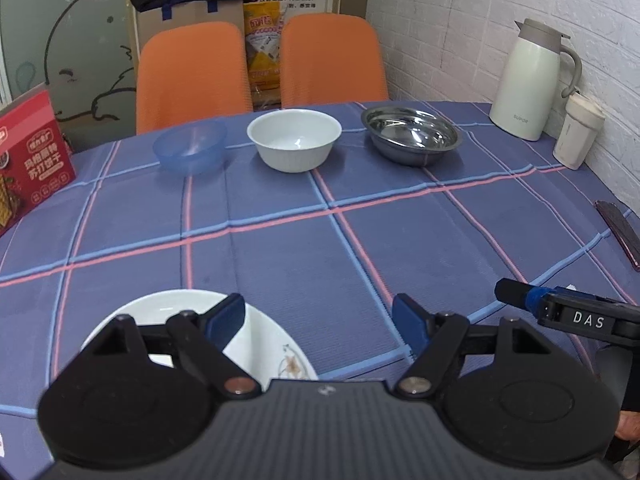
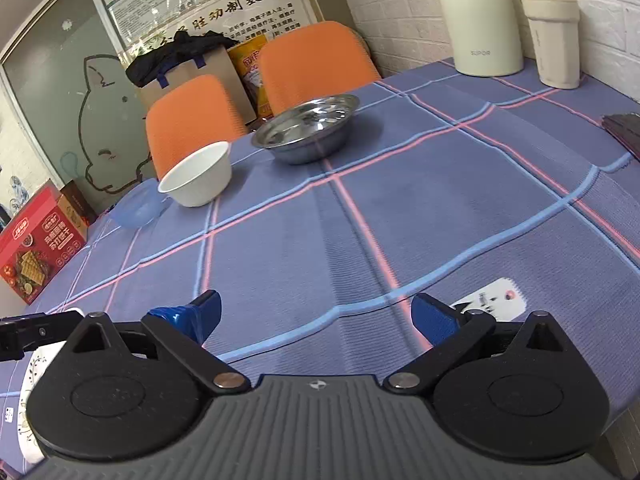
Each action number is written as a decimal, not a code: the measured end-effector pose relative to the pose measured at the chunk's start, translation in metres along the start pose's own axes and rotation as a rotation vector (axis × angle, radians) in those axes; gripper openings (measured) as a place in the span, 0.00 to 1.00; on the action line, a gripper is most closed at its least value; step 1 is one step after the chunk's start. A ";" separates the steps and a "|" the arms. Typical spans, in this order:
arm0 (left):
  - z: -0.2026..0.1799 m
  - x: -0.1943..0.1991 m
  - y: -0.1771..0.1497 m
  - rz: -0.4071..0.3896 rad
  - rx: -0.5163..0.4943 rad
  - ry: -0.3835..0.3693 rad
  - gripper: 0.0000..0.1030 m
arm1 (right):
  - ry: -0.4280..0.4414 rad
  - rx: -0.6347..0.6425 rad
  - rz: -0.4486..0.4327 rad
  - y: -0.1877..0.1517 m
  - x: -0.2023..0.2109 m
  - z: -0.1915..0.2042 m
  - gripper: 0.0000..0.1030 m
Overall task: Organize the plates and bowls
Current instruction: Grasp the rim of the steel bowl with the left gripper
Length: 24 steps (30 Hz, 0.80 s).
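Your left gripper [image 1: 318, 318] and right gripper [image 2: 316, 314] both hang spread wide, holding nothing. Far across the checked tablecloth [image 1: 280, 248], before two orange chairs [image 1: 332, 60], a blue bowl [image 1: 190, 148], white bowl [image 1: 294, 138] and steel bowl [image 1: 412, 134] sit upright in a row. The white plate [image 1: 272, 344] lies flat under your left fingers

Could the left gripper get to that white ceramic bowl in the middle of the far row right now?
Probably yes. The left gripper has its jaws open and empty, and only bare checked tablecloth lies between it and the white ceramic bowl. The blue plastic bowl and steel basin stand apart from it.
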<state>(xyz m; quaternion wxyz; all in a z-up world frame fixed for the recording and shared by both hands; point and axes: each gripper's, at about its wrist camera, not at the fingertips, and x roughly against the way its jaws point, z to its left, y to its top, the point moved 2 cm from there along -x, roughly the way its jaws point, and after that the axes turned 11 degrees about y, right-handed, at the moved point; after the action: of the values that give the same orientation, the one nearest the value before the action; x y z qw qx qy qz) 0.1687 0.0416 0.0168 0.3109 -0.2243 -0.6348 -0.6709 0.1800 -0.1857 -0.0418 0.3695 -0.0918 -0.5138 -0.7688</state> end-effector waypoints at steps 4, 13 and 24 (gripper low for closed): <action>-0.015 -0.009 0.009 0.010 -0.031 -0.002 0.73 | -0.004 0.007 -0.002 0.001 -0.001 -0.010 0.87; -0.034 -0.050 0.091 -0.009 -0.070 -0.102 0.73 | 0.051 0.057 -0.002 0.042 -0.013 -0.017 0.87; -0.075 -0.176 0.213 0.022 -0.130 -0.210 0.73 | -0.012 0.169 0.010 0.136 -0.080 -0.034 0.87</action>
<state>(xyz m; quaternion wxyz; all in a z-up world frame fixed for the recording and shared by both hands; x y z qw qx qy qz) 0.4491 -0.0097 0.0393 0.2348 -0.3200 -0.6166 -0.6798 0.3352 -0.2037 -0.0011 0.3764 -0.0676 -0.5787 -0.7204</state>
